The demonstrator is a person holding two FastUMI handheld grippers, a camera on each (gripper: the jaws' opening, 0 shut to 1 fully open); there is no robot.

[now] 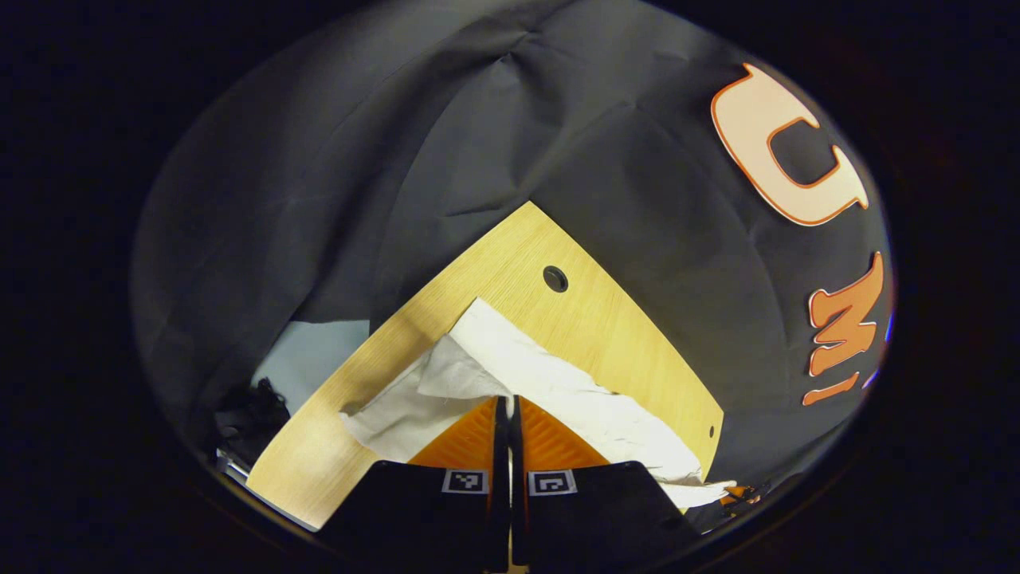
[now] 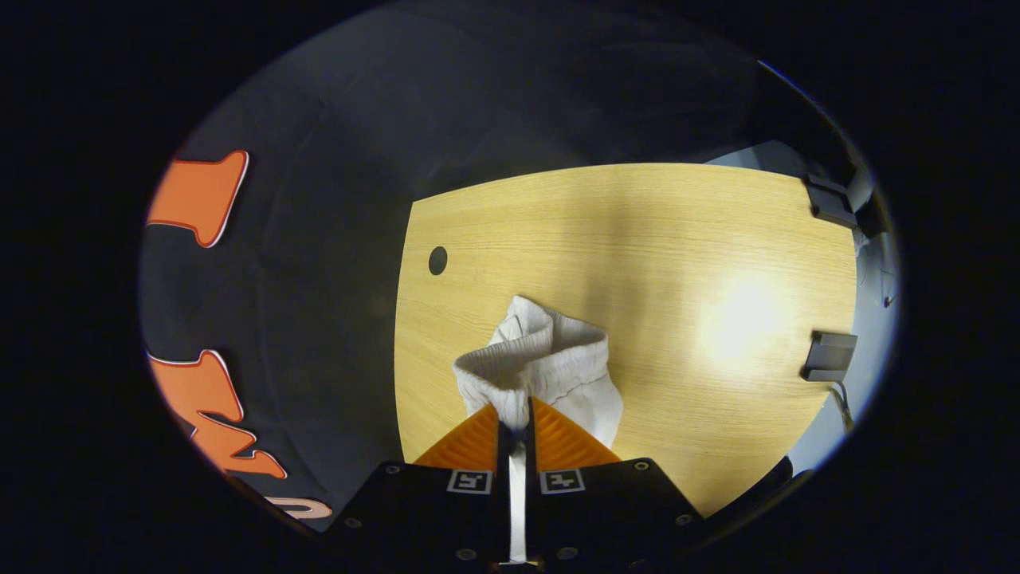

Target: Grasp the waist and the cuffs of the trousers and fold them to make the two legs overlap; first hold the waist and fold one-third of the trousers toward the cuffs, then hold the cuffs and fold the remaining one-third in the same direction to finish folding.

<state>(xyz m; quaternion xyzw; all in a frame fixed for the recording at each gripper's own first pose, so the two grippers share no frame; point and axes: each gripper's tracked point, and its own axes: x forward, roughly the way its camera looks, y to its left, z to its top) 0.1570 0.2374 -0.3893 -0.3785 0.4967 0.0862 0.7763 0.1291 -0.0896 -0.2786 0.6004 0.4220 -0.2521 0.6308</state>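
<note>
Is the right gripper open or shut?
Shut on the trousers: the right gripper pinches the ribbed waistband between both fingers.

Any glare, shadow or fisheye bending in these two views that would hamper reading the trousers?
Right gripper view: a bright glare patch washes out the wooden table, clear of the white trousers, whose ribbed waistband reads sharply. Left gripper view: even, dimmer light; fisheye curves the table's edges; cloth folds stay legible.
</note>
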